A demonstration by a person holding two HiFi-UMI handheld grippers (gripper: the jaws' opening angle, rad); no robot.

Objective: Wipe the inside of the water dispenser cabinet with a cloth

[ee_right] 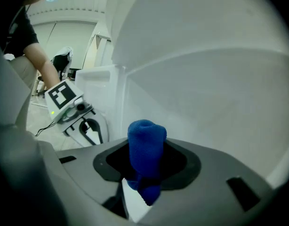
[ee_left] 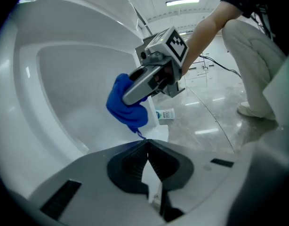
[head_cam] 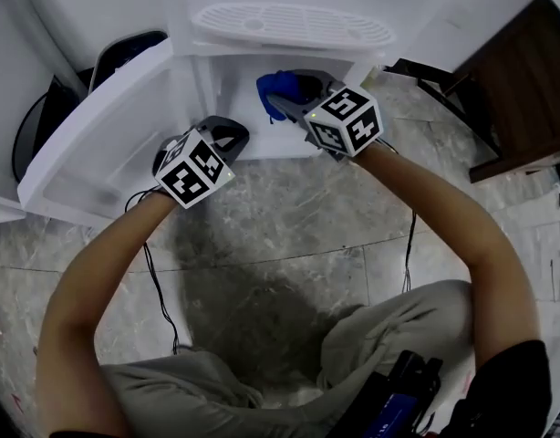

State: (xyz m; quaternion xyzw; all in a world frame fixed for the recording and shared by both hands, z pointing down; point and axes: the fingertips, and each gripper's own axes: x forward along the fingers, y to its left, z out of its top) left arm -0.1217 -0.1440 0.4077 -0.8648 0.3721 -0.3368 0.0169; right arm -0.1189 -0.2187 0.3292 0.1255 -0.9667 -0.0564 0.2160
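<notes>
Blue cloth (ee_right: 146,142) sits bunched between the jaws of the right gripper (head_cam: 282,100), which are clamped on it; in the head view it lies upper centre, inside the open mouth of the white water dispenser cabinet (head_cam: 227,76); whether it touches the inner wall cannot be told; the left gripper (ee_left: 147,147) has its jaws pressed together with nothing between them, lower and to the left of the right one, beside the open cabinet door (head_cam: 88,153); grey marble floor (head_cam: 289,245) fills the frame's middle.
</notes>
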